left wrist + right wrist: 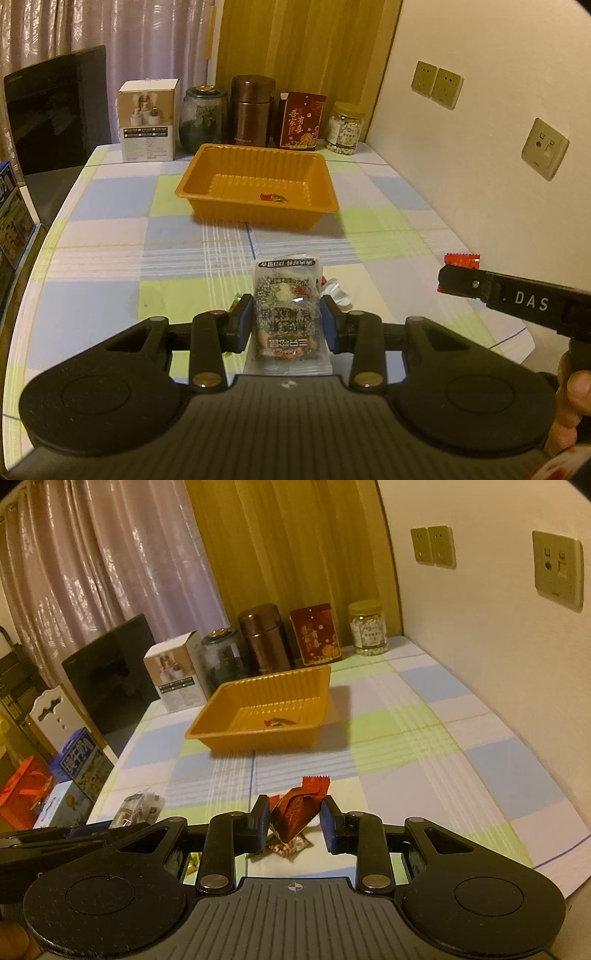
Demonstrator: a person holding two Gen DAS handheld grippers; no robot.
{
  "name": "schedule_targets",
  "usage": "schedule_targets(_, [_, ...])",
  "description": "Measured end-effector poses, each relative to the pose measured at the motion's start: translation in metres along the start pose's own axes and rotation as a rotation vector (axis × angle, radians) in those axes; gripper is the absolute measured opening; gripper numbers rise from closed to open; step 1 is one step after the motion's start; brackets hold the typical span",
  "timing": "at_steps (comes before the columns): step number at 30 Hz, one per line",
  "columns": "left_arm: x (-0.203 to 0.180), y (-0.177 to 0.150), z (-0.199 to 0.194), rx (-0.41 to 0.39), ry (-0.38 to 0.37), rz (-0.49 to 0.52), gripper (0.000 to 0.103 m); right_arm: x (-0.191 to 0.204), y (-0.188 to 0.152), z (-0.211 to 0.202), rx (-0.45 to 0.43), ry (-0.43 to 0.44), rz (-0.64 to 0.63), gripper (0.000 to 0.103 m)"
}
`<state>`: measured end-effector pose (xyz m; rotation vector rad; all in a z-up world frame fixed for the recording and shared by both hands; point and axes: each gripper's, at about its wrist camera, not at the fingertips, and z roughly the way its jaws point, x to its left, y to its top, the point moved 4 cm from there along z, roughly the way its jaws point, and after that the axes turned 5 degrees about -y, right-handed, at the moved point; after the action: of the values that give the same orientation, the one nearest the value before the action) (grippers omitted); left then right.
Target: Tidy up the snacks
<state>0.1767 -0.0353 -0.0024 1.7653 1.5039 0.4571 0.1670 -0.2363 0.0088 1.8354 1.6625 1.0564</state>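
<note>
My left gripper (287,321) is shut on a grey-and-white snack packet (286,295) and holds it just above the checked tablecloth. My right gripper (294,821) is shut on a red snack packet (297,805); the left wrist view shows it from the side (460,280) with the red wrapper (462,259) sticking out. An orange plastic tray (207,192) stands farther back on the table, also in the right wrist view (236,738), with one small red wrapped candy (272,198) inside. A few small wrappers (291,845) lie on the cloth under the right gripper.
Along the back edge stand a white box (149,120), a glass jar (203,118), a brown canister (253,110), a red tin (301,122) and a jar of sweets (345,127). A black screen (55,107) stands at the left. The wall with sockets (545,147) is to the right.
</note>
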Motion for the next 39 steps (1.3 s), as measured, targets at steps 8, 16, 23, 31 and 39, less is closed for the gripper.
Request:
schedule_targets(8, [0.006, 0.013, 0.022, 0.01, -0.018, -0.014, 0.034, -0.011, 0.012, 0.017, 0.013, -0.015, 0.014, 0.03])
schedule_targets(16, [0.021, 0.04, 0.05, 0.019, -0.006, -0.001, 0.034, -0.01, 0.028, 0.052, 0.034, 0.002, 0.0, 0.03])
schedule_targets(23, [0.036, 0.076, 0.082, 0.02, -0.008, 0.011, 0.034, -0.003, 0.052, 0.092, 0.047, 0.029, -0.025, 0.03])
schedule_targets(31, [0.052, 0.113, 0.124, 0.027, -0.016, 0.01, 0.034, 0.002, 0.085, 0.138, 0.043, 0.054, -0.043, 0.03])
schedule_targets(39, [0.073, 0.141, 0.164, 0.021, -0.008, -0.013, 0.034, 0.005, 0.11, 0.191, 0.048, 0.08, -0.073, 0.03])
